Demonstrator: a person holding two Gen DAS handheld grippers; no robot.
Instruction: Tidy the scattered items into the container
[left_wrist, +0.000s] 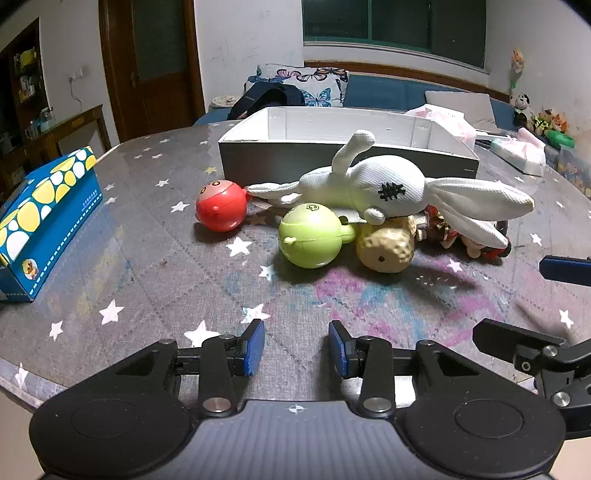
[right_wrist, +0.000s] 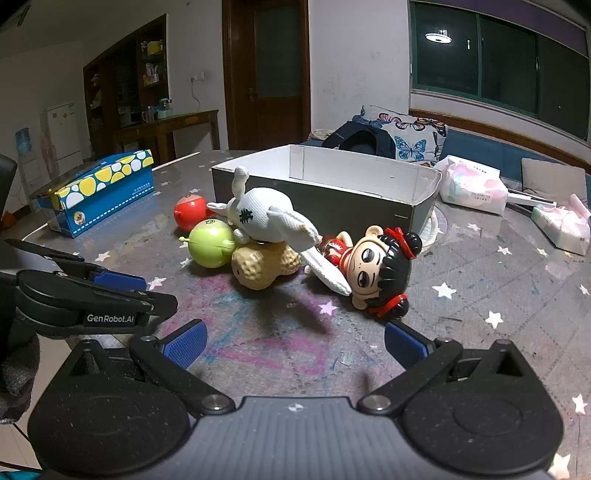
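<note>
A pile of toys lies in front of the grey box (left_wrist: 332, 162) (right_wrist: 332, 201) with a white inside. The white plush rabbit (left_wrist: 388, 188) (right_wrist: 266, 216) rests on top of a green ball toy (left_wrist: 310, 234) (right_wrist: 210, 243) and a tan peanut-shaped toy (left_wrist: 386, 247) (right_wrist: 262, 267). A red ball toy (left_wrist: 221, 206) (right_wrist: 190, 212) sits at the left. The doll (right_wrist: 376, 273) with black hair and a red dress lies at the right, partly under a rabbit ear. My left gripper (left_wrist: 296, 343) and right gripper (right_wrist: 295, 336) hover open, short of the pile, both empty.
A blue and yellow tissue box (left_wrist: 48, 214) (right_wrist: 103, 192) stands at the table's left. Soft tissue packs (right_wrist: 472, 188) lie right of the grey box. A sofa with a butterfly pillow (left_wrist: 314, 85) is behind the table. The right gripper's fingers (left_wrist: 517, 343) show beside my left one.
</note>
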